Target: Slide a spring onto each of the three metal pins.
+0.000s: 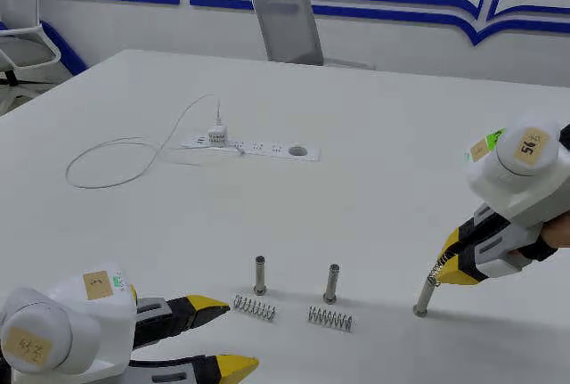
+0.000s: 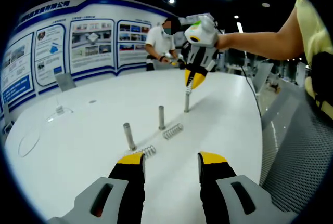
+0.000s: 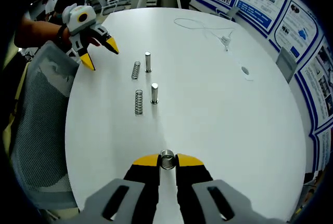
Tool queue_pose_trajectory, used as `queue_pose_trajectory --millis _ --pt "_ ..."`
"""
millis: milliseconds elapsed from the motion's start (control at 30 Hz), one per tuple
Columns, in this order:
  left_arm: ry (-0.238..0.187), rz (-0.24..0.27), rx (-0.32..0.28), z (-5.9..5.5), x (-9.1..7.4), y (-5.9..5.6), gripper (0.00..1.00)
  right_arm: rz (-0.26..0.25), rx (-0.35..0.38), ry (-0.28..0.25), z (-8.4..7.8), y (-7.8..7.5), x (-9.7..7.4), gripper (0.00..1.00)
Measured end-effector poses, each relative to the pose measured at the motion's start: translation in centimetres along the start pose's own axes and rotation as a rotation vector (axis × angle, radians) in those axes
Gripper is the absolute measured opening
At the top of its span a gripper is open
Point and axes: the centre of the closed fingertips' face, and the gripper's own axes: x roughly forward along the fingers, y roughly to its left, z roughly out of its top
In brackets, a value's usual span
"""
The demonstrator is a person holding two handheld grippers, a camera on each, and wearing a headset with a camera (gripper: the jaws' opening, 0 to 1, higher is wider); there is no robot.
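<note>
Pinching a coiled steel spring (image 1: 436,271) in the right gripper (image 3: 167,160) over the rightmost metal pin (image 1: 424,299); holding the left gripper (image 1: 234,336) wide open.

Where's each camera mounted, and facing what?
Head view: on the headset, looking down at the table and pins; left gripper low-left, right gripper at right.
Left gripper view: on the left gripper, jaws open, faces the right gripper and the person's arm.
Right gripper view: on the right gripper, shut on a spring, faces the left gripper.
Shared: both gripper views show two loose springs.
</note>
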Motion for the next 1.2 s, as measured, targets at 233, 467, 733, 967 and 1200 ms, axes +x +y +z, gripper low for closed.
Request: queue_pose_trajectory --millis 233,467,733,967,1200 --pt "0.002 -0.001 -0.004 -0.1 0.1 0.0 0.41 0.018 0.005 0.015 -0.2 0.2 0.8 0.12" --pt "0.005 -0.001 -0.011 -0.5 0.2 0.0 0.41 0.034 0.019 0.028 -0.5 0.0 1.7 0.13" --pt "0.007 -0.001 -0.015 -0.6 0.3 0.1 0.4 0.052 0.041 0.036 -1.0 0.2 2.8 0.13" --pt "0.01 -0.001 -0.016 -0.6 0.4 0.1 0.4 0.062 0.062 0.042 -1.6 0.3 3.8 0.13" --pt "0.01 0.0 -0.02 -0.7 0.4 0.1 0.4 0.064 0.078 0.047 -2.0 0.2 4.5 0.13"
